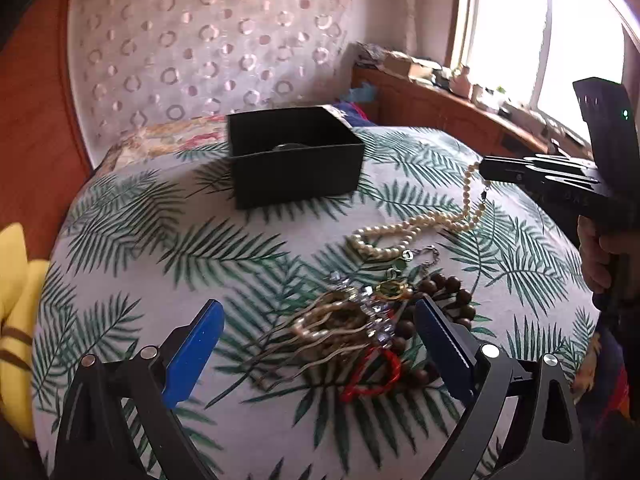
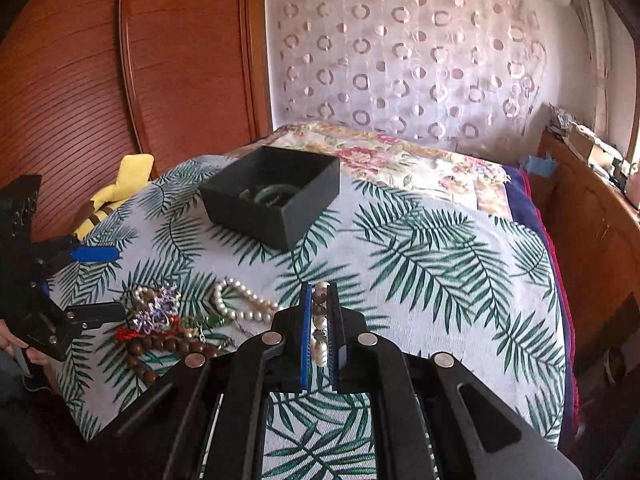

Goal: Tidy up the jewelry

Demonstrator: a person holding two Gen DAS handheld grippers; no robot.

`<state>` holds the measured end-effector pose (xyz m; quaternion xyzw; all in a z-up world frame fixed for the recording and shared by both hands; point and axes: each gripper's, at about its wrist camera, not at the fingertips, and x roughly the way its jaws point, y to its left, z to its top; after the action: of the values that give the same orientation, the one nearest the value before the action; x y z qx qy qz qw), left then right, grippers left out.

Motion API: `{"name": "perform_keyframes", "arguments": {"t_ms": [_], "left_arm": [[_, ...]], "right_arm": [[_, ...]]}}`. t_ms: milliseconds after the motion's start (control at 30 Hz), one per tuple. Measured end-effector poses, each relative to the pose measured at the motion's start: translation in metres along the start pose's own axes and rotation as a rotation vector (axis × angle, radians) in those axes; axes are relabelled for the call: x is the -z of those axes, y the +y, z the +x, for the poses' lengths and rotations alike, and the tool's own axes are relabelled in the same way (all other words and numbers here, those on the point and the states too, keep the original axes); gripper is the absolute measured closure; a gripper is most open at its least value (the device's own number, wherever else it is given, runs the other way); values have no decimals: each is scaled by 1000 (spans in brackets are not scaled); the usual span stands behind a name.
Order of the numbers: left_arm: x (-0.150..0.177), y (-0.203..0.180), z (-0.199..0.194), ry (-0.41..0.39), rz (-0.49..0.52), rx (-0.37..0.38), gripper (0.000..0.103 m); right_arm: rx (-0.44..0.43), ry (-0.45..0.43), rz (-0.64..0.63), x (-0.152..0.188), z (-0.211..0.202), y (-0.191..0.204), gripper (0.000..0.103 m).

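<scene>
Open box point(image 2: 276, 194) sits on the bedspread point(image 2: 440, 264), toward the far side, with a bangle point(image 2: 276, 196) inside. Nearer than the box lies the jewelry heap point(image 1: 372, 320). From it a pearl necklace point(image 1: 404, 232) trails rightward up to the right gripper point(image 2: 319, 312).

Left tongs point(image 1: 316, 344) spread wide, angled downward; right tongs point(image 2: 320, 320) pinched nearly closed, angled downward

Pearl necklace point(image 1: 404, 232) is trailing across the leaf-print cover, its right end lifted. Tangled jewelry pile point(image 1: 372, 320) is lying nearer. Open black box point(image 1: 296, 156), holding a green bangle point(image 2: 276, 196), is sitting farther back.
</scene>
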<state>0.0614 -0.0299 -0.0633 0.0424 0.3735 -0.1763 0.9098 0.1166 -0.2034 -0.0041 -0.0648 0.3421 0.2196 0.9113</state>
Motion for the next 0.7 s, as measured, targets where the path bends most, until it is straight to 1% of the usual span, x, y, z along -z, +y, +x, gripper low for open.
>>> {"name": "perform_keyframes", "arguments": {"t_ms": [67, 233, 333, 400, 433, 500, 600, 633, 700], "left_arm": [[-2, -4, 7, 19, 16, 7, 11], [-4, -5, 24, 67, 19, 22, 11], [-3, -5, 28, 74, 16, 32, 11], [-2, -5, 29, 76, 18, 36, 16], [-2, -5, 30, 81, 22, 37, 21], [0, -8, 33, 99, 44, 37, 25], [0, -9, 33, 100, 58, 43, 36], [-1, -8, 32, 100, 61, 39, 43], [-1, -9, 29, 93, 76, 47, 49]], "right_arm": [[-4, 0, 3, 2, -1, -2, 95], [-14, 1, 5, 5, 0, -1, 95], [-19, 6, 1, 7, 2, 1, 95], [-22, 9, -1, 7, 3, 3, 95], [-22, 11, -3, 7, 4, 4, 95], [-23, 16, -5, 9, 5, 5, 95], [-24, 20, -8, 9, 7, 7, 95], [-24, 21, -9, 9, 7, 7, 95], [-26, 22, -10, 9, 7, 7, 95]]}}
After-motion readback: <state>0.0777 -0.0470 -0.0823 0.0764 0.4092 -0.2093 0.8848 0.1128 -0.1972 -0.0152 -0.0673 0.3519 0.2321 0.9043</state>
